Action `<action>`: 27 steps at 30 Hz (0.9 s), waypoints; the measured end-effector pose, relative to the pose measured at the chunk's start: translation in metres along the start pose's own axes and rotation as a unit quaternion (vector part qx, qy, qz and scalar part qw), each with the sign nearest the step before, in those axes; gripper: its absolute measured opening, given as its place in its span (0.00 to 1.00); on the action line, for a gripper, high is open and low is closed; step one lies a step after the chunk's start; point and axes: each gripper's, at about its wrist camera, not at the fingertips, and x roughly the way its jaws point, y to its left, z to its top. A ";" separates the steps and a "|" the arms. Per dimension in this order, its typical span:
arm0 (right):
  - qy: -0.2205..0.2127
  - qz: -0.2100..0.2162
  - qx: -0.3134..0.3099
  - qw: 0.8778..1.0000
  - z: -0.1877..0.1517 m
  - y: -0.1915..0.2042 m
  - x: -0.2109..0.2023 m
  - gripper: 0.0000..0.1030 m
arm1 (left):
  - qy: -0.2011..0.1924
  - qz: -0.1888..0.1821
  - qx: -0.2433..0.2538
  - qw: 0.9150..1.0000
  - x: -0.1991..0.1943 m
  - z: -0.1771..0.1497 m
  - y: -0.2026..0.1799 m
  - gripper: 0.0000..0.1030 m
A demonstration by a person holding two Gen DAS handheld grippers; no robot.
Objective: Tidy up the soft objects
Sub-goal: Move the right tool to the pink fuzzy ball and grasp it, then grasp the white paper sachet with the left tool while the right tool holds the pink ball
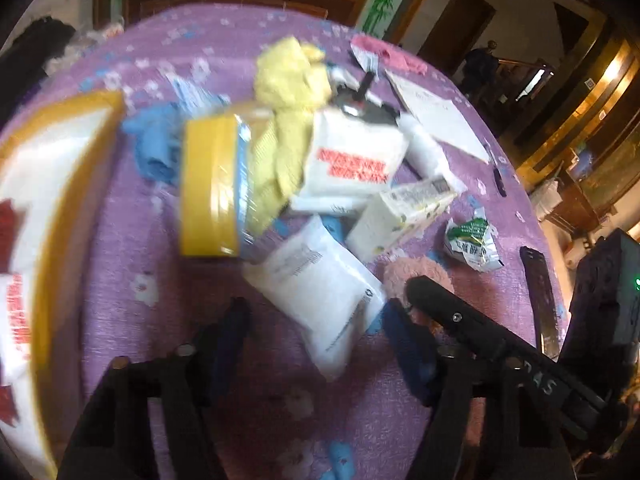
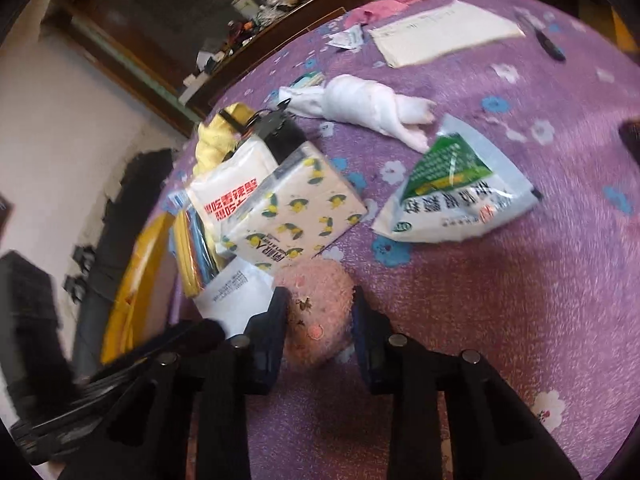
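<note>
The pink plush toy [image 2: 314,312] lies on the purple flowered counter [image 2: 520,280], right at the near edge of the heap, and the right tool [image 2: 320,312] sits around it with one finger on each side. The jaws are spread a little wider than the toy; whether the pads actually touch its fur I cannot tell.

Just beyond the toy, touching or nearly so, is a lemon-print tissue pack [image 2: 296,212], leaning on a white pack with red lettering [image 2: 228,192]. A flat white pouch [image 2: 232,292] lies beside the toy on its left. A green and white packet [image 2: 452,196] rests to the right, apart from the heap, and a rolled white cloth [image 2: 372,106] lies further back.

From the left wrist view the left tool [image 1: 316,320] hangs above the white pouch [image 1: 320,292] with its jaws wide apart, gripping nothing. The pink toy [image 1: 416,272] peeks out beside its right finger (partly hidden by the other tool's black body). Further on sit a yellow cloth [image 1: 288,80], a blue cloth [image 1: 156,148] and a yellow wrapped pack [image 1: 212,184]. The view is blurred.
</note>
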 end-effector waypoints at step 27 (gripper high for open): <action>-0.012 -0.006 -0.104 0.995 -0.011 0.042 0.002 0.27 | 0.009 -0.104 -0.042 0.994 -0.039 -0.040 0.030 0.14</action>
